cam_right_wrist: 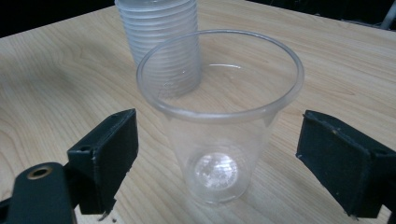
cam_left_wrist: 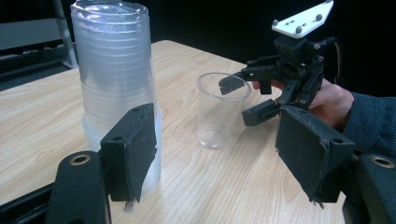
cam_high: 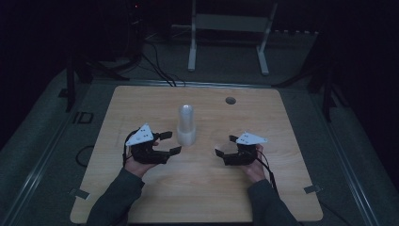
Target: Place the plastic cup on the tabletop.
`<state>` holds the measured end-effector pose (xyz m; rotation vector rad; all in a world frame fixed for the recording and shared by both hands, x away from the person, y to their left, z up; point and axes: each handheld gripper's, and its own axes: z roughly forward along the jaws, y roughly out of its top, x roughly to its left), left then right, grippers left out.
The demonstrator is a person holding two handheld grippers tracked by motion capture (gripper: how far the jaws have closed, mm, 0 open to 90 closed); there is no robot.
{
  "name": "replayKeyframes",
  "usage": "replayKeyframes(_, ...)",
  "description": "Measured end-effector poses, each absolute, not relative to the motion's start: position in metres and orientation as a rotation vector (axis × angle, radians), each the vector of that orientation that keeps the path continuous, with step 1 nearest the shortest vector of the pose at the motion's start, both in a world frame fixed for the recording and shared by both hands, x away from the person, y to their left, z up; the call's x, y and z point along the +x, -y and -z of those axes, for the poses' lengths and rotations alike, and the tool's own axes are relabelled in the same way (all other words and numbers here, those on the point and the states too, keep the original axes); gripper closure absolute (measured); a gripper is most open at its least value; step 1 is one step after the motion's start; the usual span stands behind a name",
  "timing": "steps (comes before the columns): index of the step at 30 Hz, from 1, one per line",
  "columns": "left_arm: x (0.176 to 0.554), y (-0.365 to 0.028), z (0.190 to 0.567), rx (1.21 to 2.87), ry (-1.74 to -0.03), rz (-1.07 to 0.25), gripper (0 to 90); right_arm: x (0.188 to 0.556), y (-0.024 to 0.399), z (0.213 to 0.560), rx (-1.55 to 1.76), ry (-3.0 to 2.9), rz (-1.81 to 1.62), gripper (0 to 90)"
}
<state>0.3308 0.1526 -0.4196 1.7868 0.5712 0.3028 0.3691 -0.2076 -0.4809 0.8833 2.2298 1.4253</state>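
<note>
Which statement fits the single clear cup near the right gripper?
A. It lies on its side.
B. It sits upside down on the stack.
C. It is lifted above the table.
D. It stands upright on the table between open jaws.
D: the single clear cup stands mouth up on the table, with the right gripper jaws clear of both its sides.

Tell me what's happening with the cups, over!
Right gripper open, jaws either side of single clear cup, not gripping. Left gripper open beside cup stack. Nothing in the way.
</note>
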Motion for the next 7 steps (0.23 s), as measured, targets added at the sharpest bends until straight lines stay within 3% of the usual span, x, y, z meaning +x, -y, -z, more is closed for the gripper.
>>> replayKeyframes(7,0.3312,-0.1530,0.4197,1.785,-0.574,-0.303,28.9,0.3655,0.2107,0.4800,0.882,-2.231,-1.425,12.4)
